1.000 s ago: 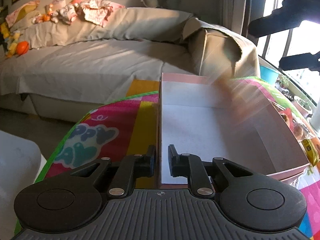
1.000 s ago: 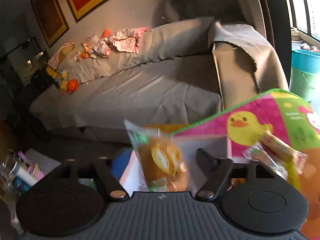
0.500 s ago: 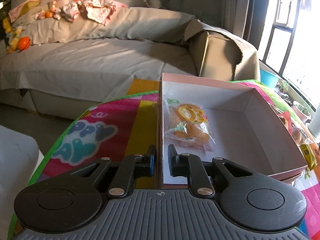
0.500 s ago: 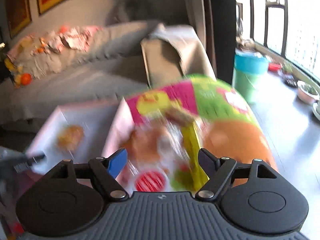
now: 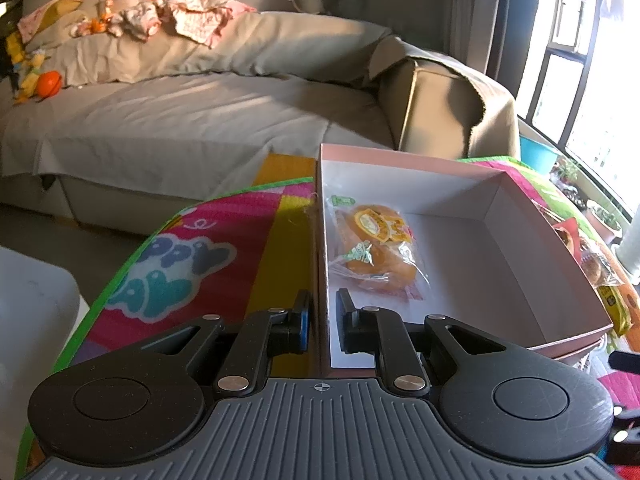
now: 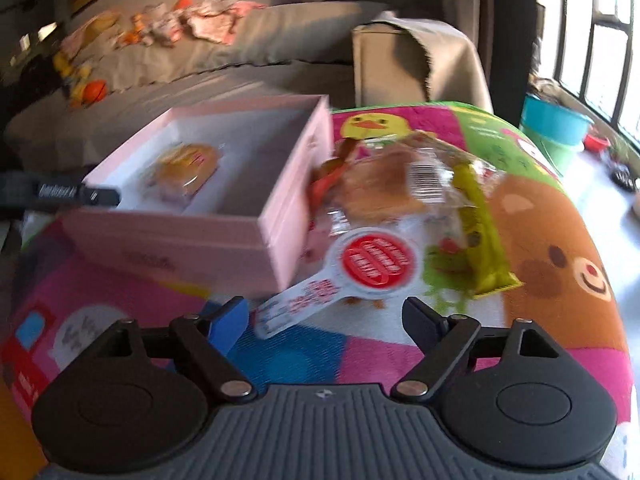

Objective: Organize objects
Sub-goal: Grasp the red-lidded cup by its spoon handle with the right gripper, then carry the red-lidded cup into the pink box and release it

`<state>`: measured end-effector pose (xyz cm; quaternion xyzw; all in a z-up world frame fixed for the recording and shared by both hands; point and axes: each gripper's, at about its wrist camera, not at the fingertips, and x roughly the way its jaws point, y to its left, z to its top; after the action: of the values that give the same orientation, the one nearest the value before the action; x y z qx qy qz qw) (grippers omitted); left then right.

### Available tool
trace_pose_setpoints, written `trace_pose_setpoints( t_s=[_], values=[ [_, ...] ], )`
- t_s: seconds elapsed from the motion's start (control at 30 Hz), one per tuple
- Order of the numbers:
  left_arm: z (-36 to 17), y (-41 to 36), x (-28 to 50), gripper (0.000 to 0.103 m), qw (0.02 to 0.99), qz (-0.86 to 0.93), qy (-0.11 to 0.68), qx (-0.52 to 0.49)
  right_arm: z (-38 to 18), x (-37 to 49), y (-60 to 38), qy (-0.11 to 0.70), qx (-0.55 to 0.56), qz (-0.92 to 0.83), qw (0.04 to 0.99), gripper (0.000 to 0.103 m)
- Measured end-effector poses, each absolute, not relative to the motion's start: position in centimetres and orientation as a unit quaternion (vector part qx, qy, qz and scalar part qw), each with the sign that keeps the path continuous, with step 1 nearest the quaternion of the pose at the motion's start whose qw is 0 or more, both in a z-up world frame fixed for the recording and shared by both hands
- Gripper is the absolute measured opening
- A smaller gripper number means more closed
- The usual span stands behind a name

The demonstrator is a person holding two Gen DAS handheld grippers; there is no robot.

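- One wrapped bun (image 5: 374,246) lies in the pink box (image 5: 520,200); more snack packets (image 6: 400,200) sit just beside its right wall.
- Left gripper (image 5: 322,320) pinches the box's near wall, steadying it.
- Right gripper (image 6: 324,320), jaws opening and empty, should straddle one packet before closing.
- Everything rests on a cartoon play mat (image 6: 560,260) before a grey sofa (image 5: 200,120).
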<state>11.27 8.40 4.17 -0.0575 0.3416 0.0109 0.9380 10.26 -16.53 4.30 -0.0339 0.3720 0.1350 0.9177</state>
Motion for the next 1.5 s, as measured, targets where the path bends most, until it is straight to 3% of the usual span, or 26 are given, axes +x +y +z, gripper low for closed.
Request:
trace_pose_setpoints(
  t_s=[0.17, 0.47, 0.57, 0.73, 0.83, 0.87, 1.3, 1.5],
  values=[
    [4.2, 8.5, 11.0, 0.016, 0.938, 0.009, 0.342, -0.058, 3.8, 10.2, -17.0, 0.378, -0.069, 0.085, 0.919, 0.085],
    [4.2, 8.5, 11.0, 0.016, 0.938, 0.009, 0.342, -0.059, 4.7, 9.8, -20.7, 0.365, -0.038, 0.068, 0.928, 0.085],
    [4.3, 8.4, 11.0, 0.016, 0.937, 0.009, 0.343, -0.059, 5.0, 11.4, -20.5, 0.349, -0.038, 0.072, 0.934, 0.078],
    [4.3, 8.3, 11.0, 0.016, 0.937, 0.009, 0.343, -0.059, 4.5, 14.9, -19.3, 0.348, -0.059, 0.068, 0.933, 0.077],
    [4.3, 8.4, 11.0, 0.016, 0.938, 0.008, 0.343, -0.058, 3.9, 16.1, -18.9, 0.354, -0.068, 0.064, 0.931, 0.070],
    [4.3, 8.4, 10.9, 0.016, 0.938, 0.007, 0.342, -0.057, 3.8, 16.0, -18.8, 0.353, -0.075, 0.060, 0.931, 0.063],
    [4.2, 8.4, 10.8, 0.016, 0.940, 0.004, 0.336, -0.058, 6.0, 7.1, -19.0, 0.405, -0.068, 0.110, 0.905, 0.060],
    [4.2, 8.7, 10.9, 0.016, 0.940, -0.004, 0.337, -0.060, 9.7, 3.9, -16.7, 0.376, -0.092, 0.150, 0.910, 0.060]
  ],
)
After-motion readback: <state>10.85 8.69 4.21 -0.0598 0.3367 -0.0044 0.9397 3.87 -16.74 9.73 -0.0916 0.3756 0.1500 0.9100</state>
